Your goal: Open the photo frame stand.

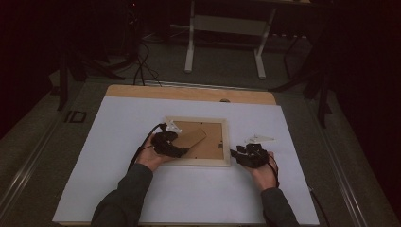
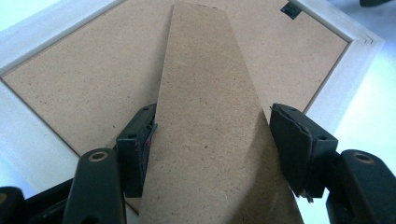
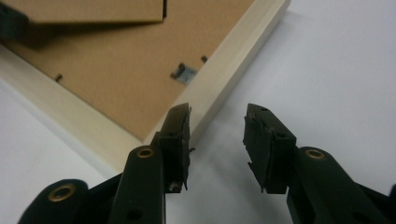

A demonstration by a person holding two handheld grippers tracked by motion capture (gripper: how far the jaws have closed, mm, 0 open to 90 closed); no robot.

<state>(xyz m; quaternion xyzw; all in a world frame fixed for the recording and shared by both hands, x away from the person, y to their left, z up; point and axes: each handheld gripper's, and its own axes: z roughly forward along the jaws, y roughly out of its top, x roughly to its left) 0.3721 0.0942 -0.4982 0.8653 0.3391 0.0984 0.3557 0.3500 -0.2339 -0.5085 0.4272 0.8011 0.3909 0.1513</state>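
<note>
left gripper (image 2: 210,144) pinching flat fibreboard stand (image 2: 210,116) | right gripper (image 3: 217,140) spread, empty | pale wooden frame (image 1: 226,142) face-down

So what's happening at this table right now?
A person is working on a picture frame that lies face down on the white table. The left hand-held gripper has the frame's fibreboard stand leg between its jaws, apparently gripped. The right hand-held gripper is open and holds nothing, just off the frame's corner.

You see a pale, smooth wooden frame (image 1: 198,161), its matt, speckled fibreboard backing (image 2: 93,79), and a matt white tabletop (image 1: 189,198).
</note>
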